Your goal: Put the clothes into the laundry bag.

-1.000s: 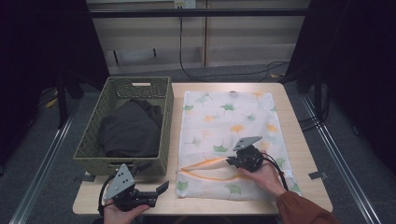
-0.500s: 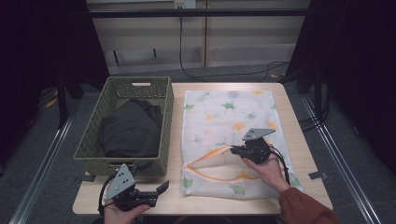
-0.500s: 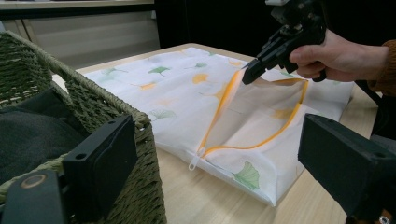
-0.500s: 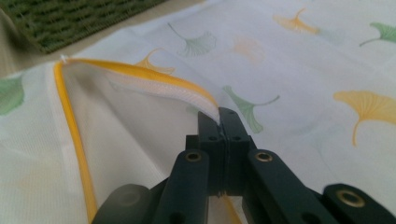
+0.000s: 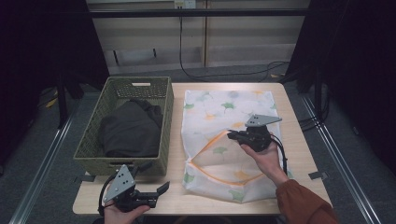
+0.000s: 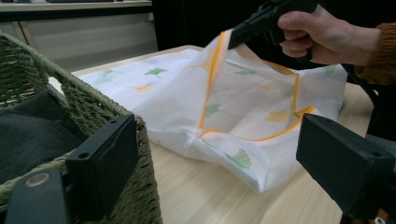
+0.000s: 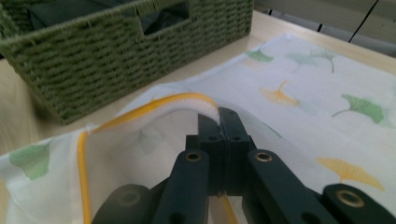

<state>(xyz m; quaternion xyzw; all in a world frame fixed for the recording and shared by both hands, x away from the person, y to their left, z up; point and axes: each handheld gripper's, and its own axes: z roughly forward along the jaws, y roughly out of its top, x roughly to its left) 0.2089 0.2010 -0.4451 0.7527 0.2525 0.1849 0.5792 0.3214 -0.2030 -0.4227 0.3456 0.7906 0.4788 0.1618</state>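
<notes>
Our right tongs pinch the orange rim of the laundry bag and lift it off the tabletop. Our left tongs stand wide apart at 7 o'clock, below the basket

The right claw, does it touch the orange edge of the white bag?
Touching. The right gripper view shows the right claw shut on the orange edge of the white bag, lifting it.
</notes>
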